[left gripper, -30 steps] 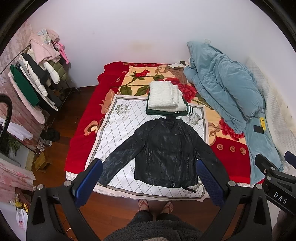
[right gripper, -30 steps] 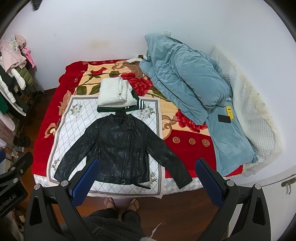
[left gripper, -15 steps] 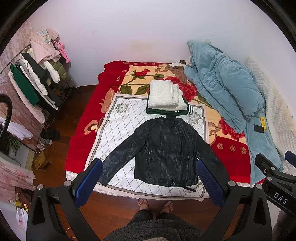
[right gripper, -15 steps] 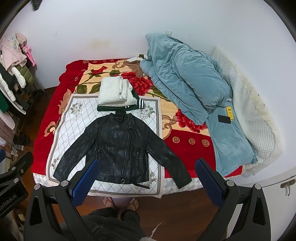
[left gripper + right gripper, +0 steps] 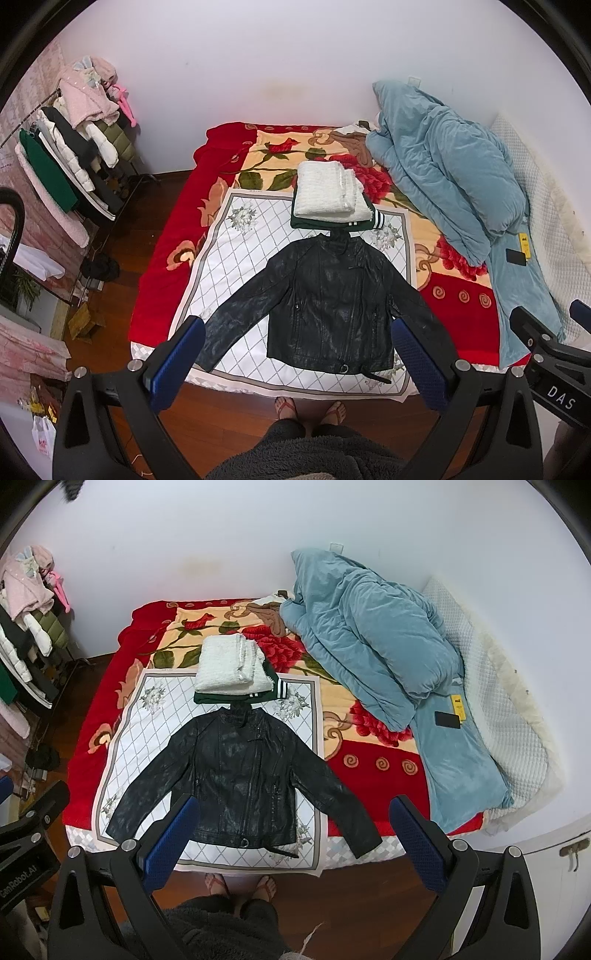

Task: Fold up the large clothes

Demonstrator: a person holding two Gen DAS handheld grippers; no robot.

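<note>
Clearly laid out for folding, a black leather jacket lies flat and face up on a white diamond-patterned cloth, near the front edge of a bed covered by a red floral blanket. Its collar points to the far side and its hem to the near side, and both sleeves are spread outward and down, so each can likely be folded inward over the body. The right sleeve runs off the white cloth onto the red blanket. The leather looks glossy and crinkled, with a slanted front zip and a belt with a ring buckle at the hem.

Just beyond the collar sits a stack of folded clothes, a white fluffy piece on a green one, probably finished work kept out of the way. A blue quilt is heaped on the far right of the bed, leaving the near left area free.

Both tools hover above the floor, well apart from the jacket. The left gripper has its blue-padded fingers spread wide, holding nothing. The right gripper is likewise spread and empty. The person's sandalled feet stand at the bed's near edge.
</note>
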